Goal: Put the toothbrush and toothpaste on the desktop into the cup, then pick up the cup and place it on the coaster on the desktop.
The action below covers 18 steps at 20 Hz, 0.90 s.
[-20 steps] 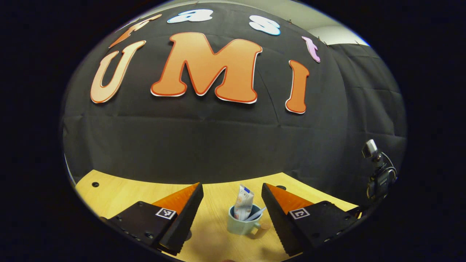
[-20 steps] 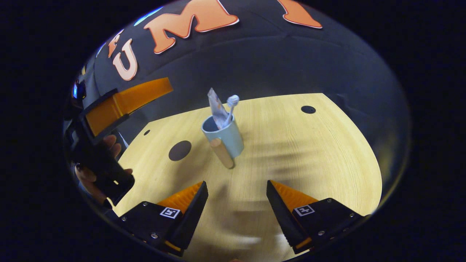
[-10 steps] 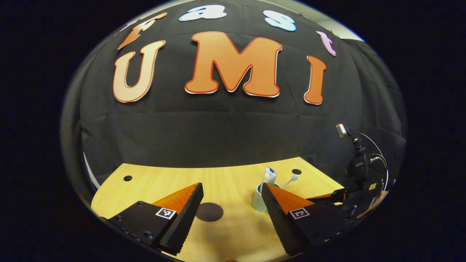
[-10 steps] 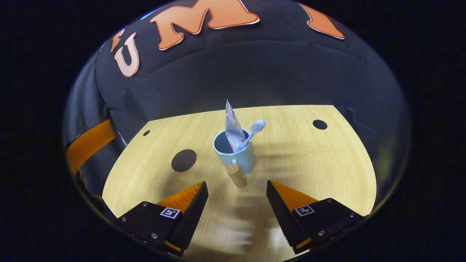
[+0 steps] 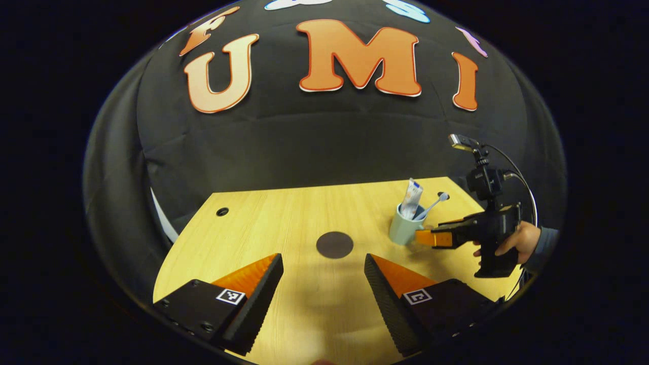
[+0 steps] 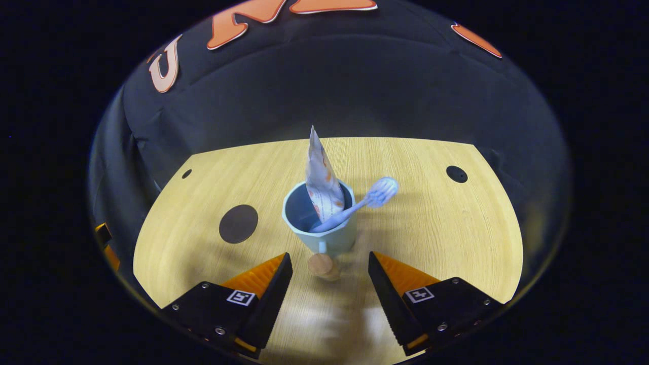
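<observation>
Counter (image 6: 431, 228): cup (image 6: 319, 223) with toothpaste (image 6: 320, 187), toothbrush (image 6: 355, 205) off coaster (image 6: 238, 223).
Right hand-held gripper (image 6: 329, 284): open, empty, now nearer handle (image 6: 322, 264).
Left hand-held gripper (image 5: 322, 284): open, empty, pulled back.

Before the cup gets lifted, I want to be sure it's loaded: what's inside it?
The cup holds the toothpaste tube standing upright and the toothbrush leaning over the rim, head up. Their lower ends and the cup's bottom are hidden by its wall.
</observation>
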Tool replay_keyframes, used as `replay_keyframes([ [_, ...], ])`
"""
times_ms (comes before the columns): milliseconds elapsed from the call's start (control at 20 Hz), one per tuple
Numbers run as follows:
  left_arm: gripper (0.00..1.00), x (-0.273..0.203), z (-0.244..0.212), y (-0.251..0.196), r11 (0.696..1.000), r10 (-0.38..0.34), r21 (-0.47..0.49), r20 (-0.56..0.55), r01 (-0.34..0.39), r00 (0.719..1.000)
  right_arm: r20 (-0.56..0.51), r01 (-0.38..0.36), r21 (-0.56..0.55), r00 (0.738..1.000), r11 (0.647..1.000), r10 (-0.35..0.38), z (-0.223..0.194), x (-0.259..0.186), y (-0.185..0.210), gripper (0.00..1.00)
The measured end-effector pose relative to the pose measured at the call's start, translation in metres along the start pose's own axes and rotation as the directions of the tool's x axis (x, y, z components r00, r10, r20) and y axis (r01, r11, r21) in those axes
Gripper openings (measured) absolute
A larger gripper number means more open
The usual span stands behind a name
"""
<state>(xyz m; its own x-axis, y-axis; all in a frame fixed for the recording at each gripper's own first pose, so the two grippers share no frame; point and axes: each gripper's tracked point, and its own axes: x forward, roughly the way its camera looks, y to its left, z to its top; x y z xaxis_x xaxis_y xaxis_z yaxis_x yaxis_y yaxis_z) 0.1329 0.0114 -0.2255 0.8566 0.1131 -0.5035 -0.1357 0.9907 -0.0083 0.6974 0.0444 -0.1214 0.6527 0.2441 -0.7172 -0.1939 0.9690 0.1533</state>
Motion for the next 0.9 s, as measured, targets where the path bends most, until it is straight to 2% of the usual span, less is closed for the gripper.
replay_keyframes([
  [150,0.97,-0.001,-0.018,0.011,1.000,0.017,-0.019,-0.066,-0.019,0.998,-0.025,0.020,0.015,1.000,1.000,-0.019,-0.002,0.019,-0.002,0.85],
  [250,0.97,0.003,-0.034,0.012,0.999,0.014,-0.048,-0.120,-0.020,0.993,-0.049,0.034,0.031,0.998,0.999,-0.033,-0.007,0.027,-0.002,0.76],
  [300,0.97,0.004,-0.043,0.012,0.998,0.013,-0.064,-0.156,-0.023,0.988,-0.060,0.029,0.042,0.998,0.999,-0.026,-0.008,0.029,-0.001,0.64],
  [350,0.98,0.006,-0.051,0.014,0.996,0.008,-0.082,-0.186,-0.023,0.983,-0.070,0.026,0.051,0.997,0.998,-0.023,-0.011,0.031,0.001,0.64],
  [400,0.98,0.006,-0.060,0.011,0.994,-0.014,-0.105,-0.226,-0.010,0.974,-0.077,0.020,0.052,0.997,0.998,-0.016,-0.014,0.034,0.003,0.52],
  [450,0.98,0.004,-0.068,0.008,0.992,-0.039,-0.127,-0.257,0.006,0.966,-0.089,0.015,0.048,0.996,0.999,-0.011,-0.018,0.038,0.004,0.47],
  [500,0.98,0.004,-0.074,0.008,0.990,-0.046,-0.141,-0.280,0.007,0.959,-0.083,0.018,0.034,0.996,0.999,-0.015,-0.016,0.036,0.005,0.36],
  [550,0.98,0.006,-0.076,0.007,0.988,-0.051,-0.153,-0.295,0.006,0.954,-0.065,0.033,0.000,0.997,0.999,-0.033,-0.013,0.037,0.004,0.34],
  [600,0.98,0.006,-0.077,0.008,0.987,-0.053,-0.159,-0.304,0.004,0.951,-0.056,0.046,-0.023,0.997,0.999,-0.047,-0.014,0.039,0.005,0.27],
  [700,0.98,0.007,-0.079,0.011,0.988,-0.043,-0.157,-0.321,-0.009,0.946,-0.052,0.035,-0.036,0.998,0.999,-0.037,-0.013,0.039,0.013,0.19],
  [800,0.98,0.009,-0.081,0.010,0.988,-0.044,-0.154,-0.318,-0.006,0.947,-0.055,0.020,-0.023,0.998,1.000,-0.021,-0.012,0.036,0.012,0.16],
  [900,0.98,0.008,-0.081,0.009,0.988,-0.044,-0.152,-0.317,-0.005,0.947,-0.056,0.039,-0.034,0.998,0.999,-0.041,-0.013,0.036,0.011,0.16],
])
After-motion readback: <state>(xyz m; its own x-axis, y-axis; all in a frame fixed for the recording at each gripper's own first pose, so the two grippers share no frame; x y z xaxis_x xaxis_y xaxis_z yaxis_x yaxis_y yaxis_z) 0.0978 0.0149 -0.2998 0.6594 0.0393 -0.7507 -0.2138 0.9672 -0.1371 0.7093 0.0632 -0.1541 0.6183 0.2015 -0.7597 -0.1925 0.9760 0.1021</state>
